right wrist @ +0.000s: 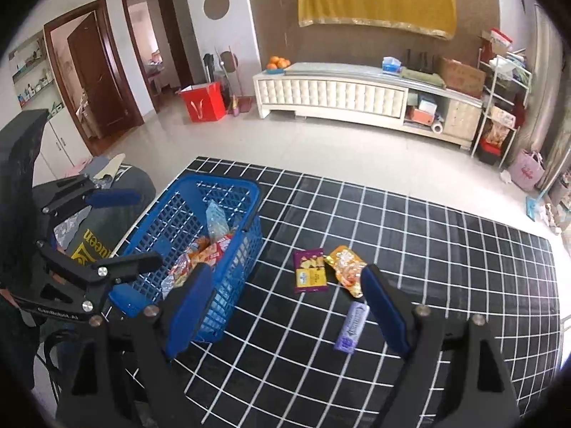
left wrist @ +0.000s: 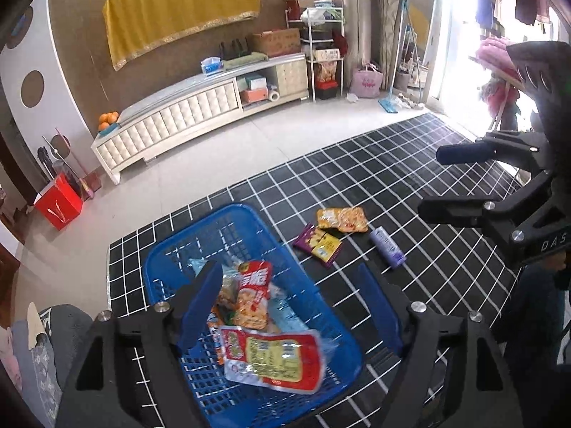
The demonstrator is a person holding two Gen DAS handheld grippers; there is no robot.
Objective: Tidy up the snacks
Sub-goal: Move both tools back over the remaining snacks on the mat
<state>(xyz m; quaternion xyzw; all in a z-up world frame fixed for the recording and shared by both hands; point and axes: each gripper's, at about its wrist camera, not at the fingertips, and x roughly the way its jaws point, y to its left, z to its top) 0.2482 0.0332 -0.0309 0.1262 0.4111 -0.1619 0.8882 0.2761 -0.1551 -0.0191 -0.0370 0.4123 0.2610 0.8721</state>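
Left wrist view: my left tool hangs released over the blue basket, where a red snack pack lies on other packs. My right tool is released too, above the black grid mat. Right of the basket lie a purple packet, an orange packet and, nearer, a lilac tube.

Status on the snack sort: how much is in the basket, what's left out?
Done: several packets lie in the blue basket, a red one on top. In hand: nothing; left gripper and right gripper both open. Left on the grid mat: purple packet, orange packet, lilac tube.
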